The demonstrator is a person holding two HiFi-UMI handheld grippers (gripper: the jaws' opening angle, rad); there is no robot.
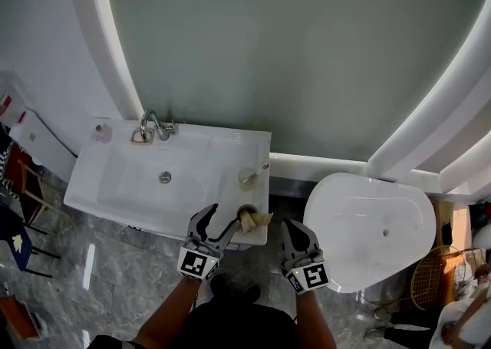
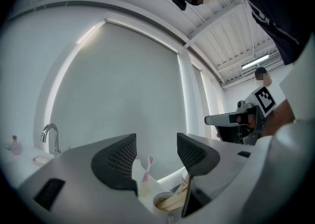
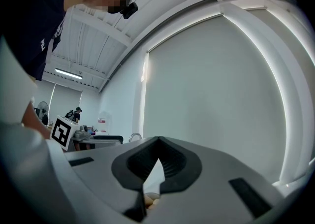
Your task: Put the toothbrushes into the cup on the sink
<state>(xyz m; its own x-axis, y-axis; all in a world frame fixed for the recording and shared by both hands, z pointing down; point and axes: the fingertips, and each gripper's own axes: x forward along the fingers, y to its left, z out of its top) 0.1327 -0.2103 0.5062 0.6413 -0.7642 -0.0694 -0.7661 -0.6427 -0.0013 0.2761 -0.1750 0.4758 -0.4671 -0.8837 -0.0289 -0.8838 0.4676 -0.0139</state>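
On the white sink [image 1: 115, 186], a pale cup [image 1: 248, 177] stands on the right ledge with a pink toothbrush [image 1: 261, 169] leaning in it. A second cup [image 1: 246, 212] sits at the sink's front edge, with tan wooden toothbrushes [image 1: 258, 219] sticking out to the right. My left gripper [image 1: 222, 218] is open just left of that front cup. In the left gripper view its jaws [image 2: 156, 151] frame the pink toothbrush [image 2: 147, 165] and the front cup [image 2: 165, 201] below. My right gripper [image 1: 295, 226] is shut and empty, off the sink's right front corner [image 3: 157, 156].
A chrome faucet [image 1: 151, 123], a soap dish [image 1: 142, 136] and a small bottle [image 1: 101, 131] line the sink's back edge. A white rounded tub [image 1: 368, 225] stands to the right. A grey wall with lit arches rises behind. Marbled floor lies below.
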